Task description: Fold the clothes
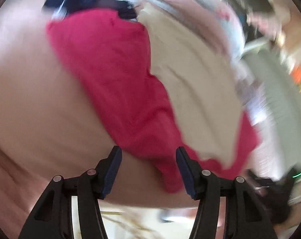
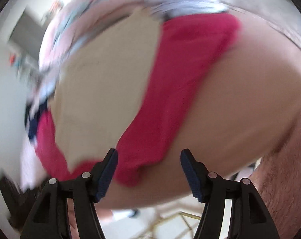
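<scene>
Both views blurred. My left fingers (image 1: 148, 155) and right fingers (image 2: 149, 157) stand apart, gripping nothing. The red garment (image 1: 118, 83) lies on the pale bed (image 1: 34, 107), a beige cloth (image 1: 192, 91) overlapping its edge

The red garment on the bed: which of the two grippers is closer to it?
About even, perhaps the right. The right gripper and left gripper are each open at the red garment's near edge, neither gripping it.

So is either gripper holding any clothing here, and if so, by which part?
Nothing is held. The left gripper and right gripper both have their jaws apart, empty, near the lower edge of the red garment, which lies on the surface beside a beige cloth.
</scene>
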Demonstrator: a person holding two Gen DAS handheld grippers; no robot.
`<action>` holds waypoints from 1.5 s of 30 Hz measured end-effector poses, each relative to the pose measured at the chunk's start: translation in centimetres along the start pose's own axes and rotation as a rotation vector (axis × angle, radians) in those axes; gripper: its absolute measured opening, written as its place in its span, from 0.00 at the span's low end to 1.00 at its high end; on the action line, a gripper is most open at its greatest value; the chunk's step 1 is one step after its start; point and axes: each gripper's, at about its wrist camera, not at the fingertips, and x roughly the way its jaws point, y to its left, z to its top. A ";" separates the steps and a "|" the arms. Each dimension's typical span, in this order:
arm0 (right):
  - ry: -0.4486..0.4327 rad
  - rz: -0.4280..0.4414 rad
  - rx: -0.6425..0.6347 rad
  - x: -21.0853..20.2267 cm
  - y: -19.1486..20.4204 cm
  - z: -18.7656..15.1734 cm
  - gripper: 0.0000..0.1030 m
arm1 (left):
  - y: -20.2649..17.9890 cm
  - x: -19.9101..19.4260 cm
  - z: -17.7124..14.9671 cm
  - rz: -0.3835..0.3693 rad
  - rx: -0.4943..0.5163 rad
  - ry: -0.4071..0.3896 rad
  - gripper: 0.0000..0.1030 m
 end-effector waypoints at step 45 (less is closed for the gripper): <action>0.073 0.009 -0.293 1.9 -1.1 -0.4 0.05 | -3.1 10.9 1.1 -0.054 0.029 0.047 0.04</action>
